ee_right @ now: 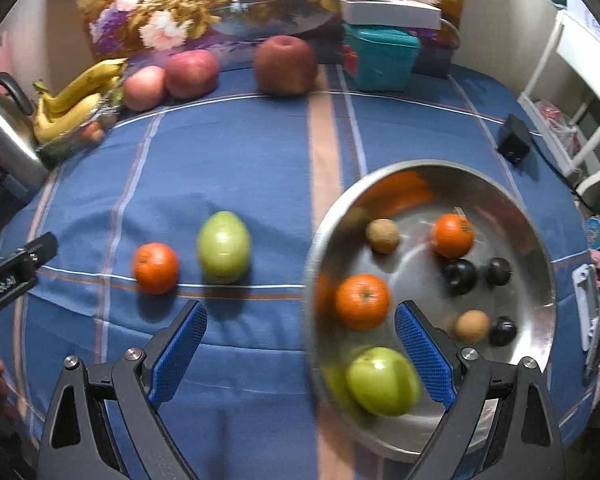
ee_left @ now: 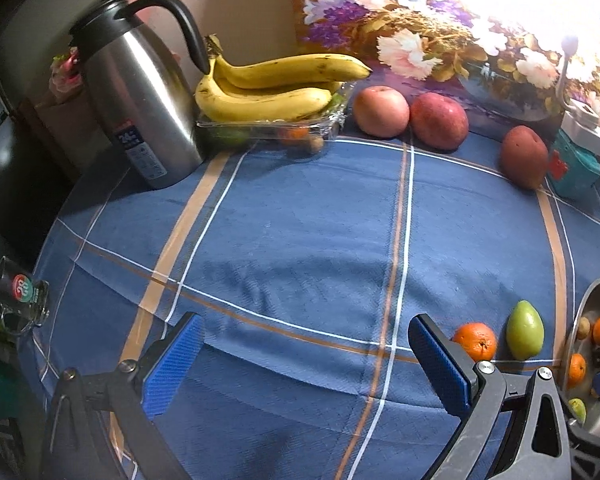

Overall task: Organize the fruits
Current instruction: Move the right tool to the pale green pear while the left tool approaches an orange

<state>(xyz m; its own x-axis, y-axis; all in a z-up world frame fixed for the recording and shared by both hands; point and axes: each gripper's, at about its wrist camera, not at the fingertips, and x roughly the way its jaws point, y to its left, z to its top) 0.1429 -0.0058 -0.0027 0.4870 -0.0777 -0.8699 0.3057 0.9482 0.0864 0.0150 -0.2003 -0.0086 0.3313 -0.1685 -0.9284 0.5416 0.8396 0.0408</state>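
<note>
Hovering over the blue plaid tablecloth (ee_left: 300, 240), the left gripper (ee_left: 306, 364) has its blue-padded jaws spread wide with nothing between them. The right gripper (ee_right: 300, 350) is likewise spread wide and empty, its right pad above the round stainless-steel bowl (ee_right: 540, 264) and its left pad over cloth. Inside the bowl lie a green fruit (ee_right: 382, 380), two oranges, two small brown fruits and three dark round fruits. Outside it, on the cloth to its left, sit a loose orange (ee_right: 155, 268) and a green oval fruit (ee_right: 223, 246), close together but apart. At the table's far edge rest three red apples (ee_left: 438, 120) and yellow bananas (ee_left: 268, 88) atop a clear glass dish (ee_left: 268, 130), beside a steel thermal jug (ee_left: 140, 104).
</note>
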